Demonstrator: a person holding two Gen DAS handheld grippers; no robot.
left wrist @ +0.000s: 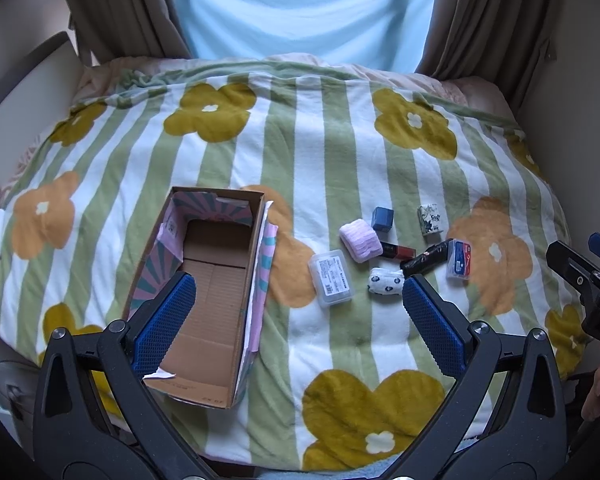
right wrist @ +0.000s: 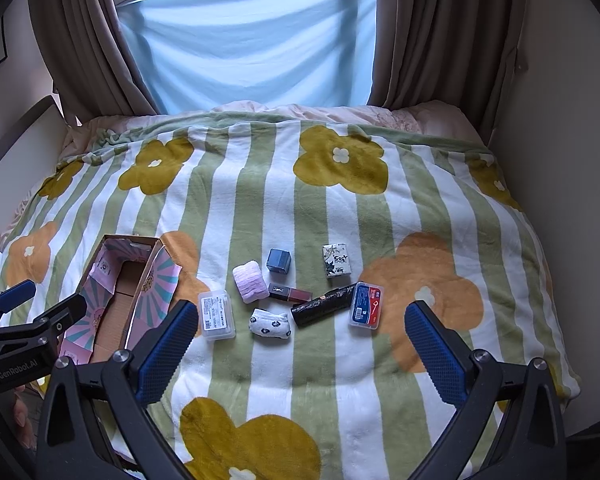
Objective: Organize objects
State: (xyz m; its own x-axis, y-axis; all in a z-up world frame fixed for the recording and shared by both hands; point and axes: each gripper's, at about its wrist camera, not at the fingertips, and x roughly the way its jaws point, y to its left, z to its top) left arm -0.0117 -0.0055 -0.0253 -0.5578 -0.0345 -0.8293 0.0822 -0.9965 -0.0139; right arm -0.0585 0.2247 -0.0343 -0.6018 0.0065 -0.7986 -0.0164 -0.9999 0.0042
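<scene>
An open cardboard box lies empty on the bed's left side. To its right lie several small items: a clear plastic case, a pink rolled cloth, a blue cube box, a red lipstick, a spotted white sock, a black roll, a red-labelled case and a tissue pack. My left gripper is open above the box's right edge. My right gripper is open, hovering before the items.
A striped flower blanket covers the bed. Brown curtains and a blue sheet hang behind. A pale headboard stands at the left. The other gripper shows at the right edge of the left wrist view and at the left edge of the right wrist view.
</scene>
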